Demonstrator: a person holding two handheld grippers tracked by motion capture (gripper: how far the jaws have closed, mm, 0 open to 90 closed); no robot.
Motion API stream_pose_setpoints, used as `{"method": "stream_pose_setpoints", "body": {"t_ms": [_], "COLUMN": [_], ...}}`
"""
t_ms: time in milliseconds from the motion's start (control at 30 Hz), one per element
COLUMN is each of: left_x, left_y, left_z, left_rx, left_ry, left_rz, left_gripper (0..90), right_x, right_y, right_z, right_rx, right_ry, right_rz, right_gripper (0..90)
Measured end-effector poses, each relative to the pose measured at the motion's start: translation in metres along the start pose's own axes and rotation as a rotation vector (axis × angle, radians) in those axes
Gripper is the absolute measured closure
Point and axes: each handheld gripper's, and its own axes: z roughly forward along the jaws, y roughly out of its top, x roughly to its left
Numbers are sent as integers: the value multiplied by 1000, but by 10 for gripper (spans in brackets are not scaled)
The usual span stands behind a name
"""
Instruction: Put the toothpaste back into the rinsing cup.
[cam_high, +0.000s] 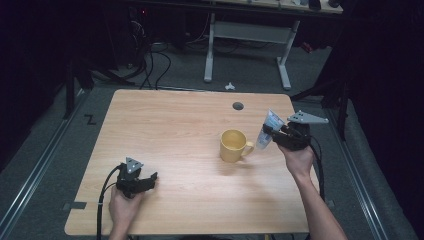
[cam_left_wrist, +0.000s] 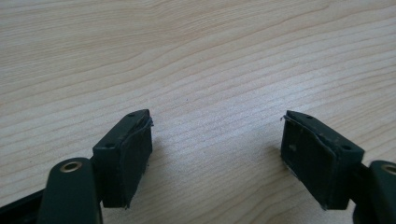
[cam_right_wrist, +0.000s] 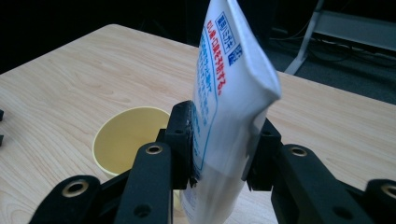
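Two grippers: one in each hand, at opposite sides of the wooden table (cam_high: 165, 120)
Left gripper (cam_high: 150, 178): low over the near left part of the table, held by the left hand (cam_high: 122, 202); a black cable trails from it toward the near edge
Left jaws: spread wide in the left gripper view — bare wood grain between the pads (cam_left_wrist: 130, 158), nothing held
Mug (cam_high: 233, 145): yellow, upright, right of the table's centre, handle turned toward the right gripper; well apart from the left gripper
Tube (cam_high: 266, 130): white with blue panels and red print, tilted, crimped flat end uppermost, just right of the mug and above the tabletop
Right gripper (cam_high: 268, 131): raised over the right side of the table in the right hand (cam_high: 298, 159), grey three-cornered plate on top
Right jaws: clamped on the tube's lower body — both pads (cam_right_wrist: 183, 140) press its sides
Mug from the right gripper view: open mouth (cam_right_wrist: 126, 140) sits just beyond and to the left of the clamped tube
Grommet hole (cam_high: 238, 106): dark, round, at the far side of the table
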Motion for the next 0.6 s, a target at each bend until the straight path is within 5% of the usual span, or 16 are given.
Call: {"method": "stream_pose_setpoints", "body": {"t_ms": [600], "left_x": [0], "left_y": [0], "left_z": [0], "left_rx": [0], "left_ry": [0], "left_rz": [0], "left_gripper": [250], "right_x": [6], "right_y": [12], "right_z": [0], "right_rx": [-12], "right_ry": [40], "right_rz": [-8], "right_gripper": [678]}}
